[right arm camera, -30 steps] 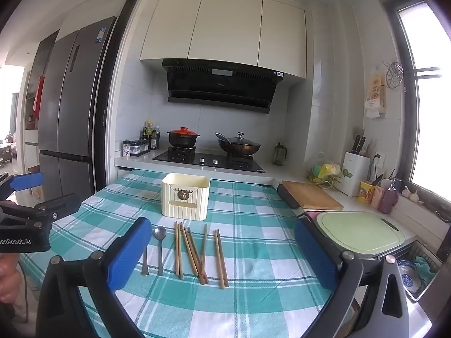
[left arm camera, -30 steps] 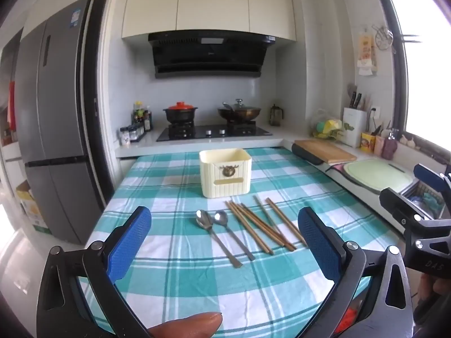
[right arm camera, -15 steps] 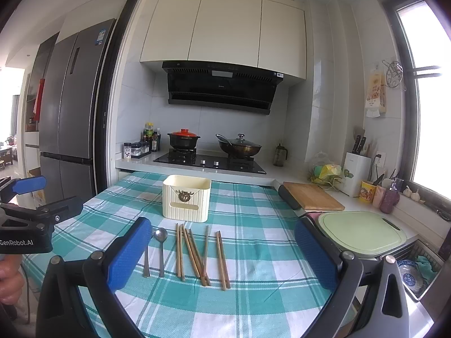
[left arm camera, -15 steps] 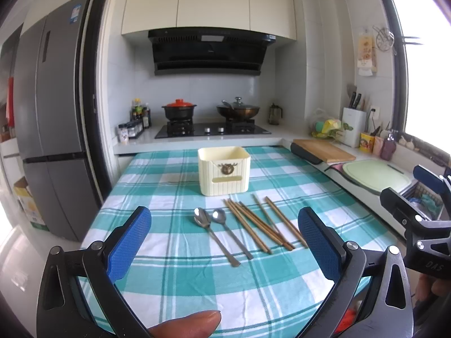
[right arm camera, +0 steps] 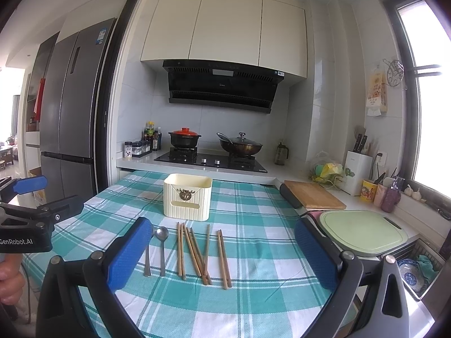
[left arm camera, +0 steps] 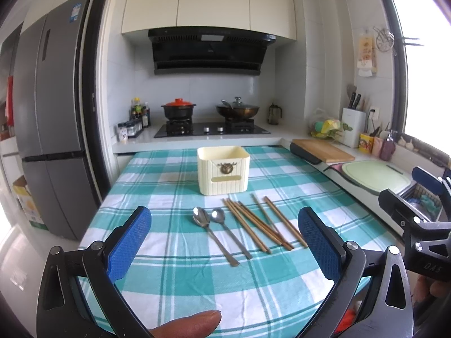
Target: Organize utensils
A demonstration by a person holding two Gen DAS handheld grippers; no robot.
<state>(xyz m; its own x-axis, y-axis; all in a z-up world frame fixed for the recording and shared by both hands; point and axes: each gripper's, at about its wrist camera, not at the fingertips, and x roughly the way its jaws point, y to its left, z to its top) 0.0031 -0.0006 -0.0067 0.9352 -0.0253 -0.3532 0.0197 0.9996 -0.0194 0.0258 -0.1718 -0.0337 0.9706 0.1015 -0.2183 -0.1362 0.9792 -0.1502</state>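
A cream utensil holder (left arm camera: 223, 170) (right arm camera: 188, 197) stands upright mid-table on the teal checked cloth. In front of it lie two metal spoons (left arm camera: 217, 232) (right arm camera: 162, 249) and several wooden chopsticks (left arm camera: 260, 225) (right arm camera: 200, 253), side by side. My left gripper (left arm camera: 224, 246) hovers open above the near table edge, with the spoons and chopsticks seen between its blue pads. My right gripper (right arm camera: 222, 256) is likewise open and empty, short of the chopsticks. Each gripper shows at the edge of the other's view.
Behind the table runs a counter with a hob (left arm camera: 211, 129), a red-lidded pot (left arm camera: 178, 108) and a wok (left arm camera: 237, 109). To the right are a wooden board (left arm camera: 324, 150), a green board (left arm camera: 375, 173) and a sink. A tall fridge (left arm camera: 50, 112) stands left.
Both grippers have drifted very slightly; the view shifts a little. The utensils and the holder have not moved.
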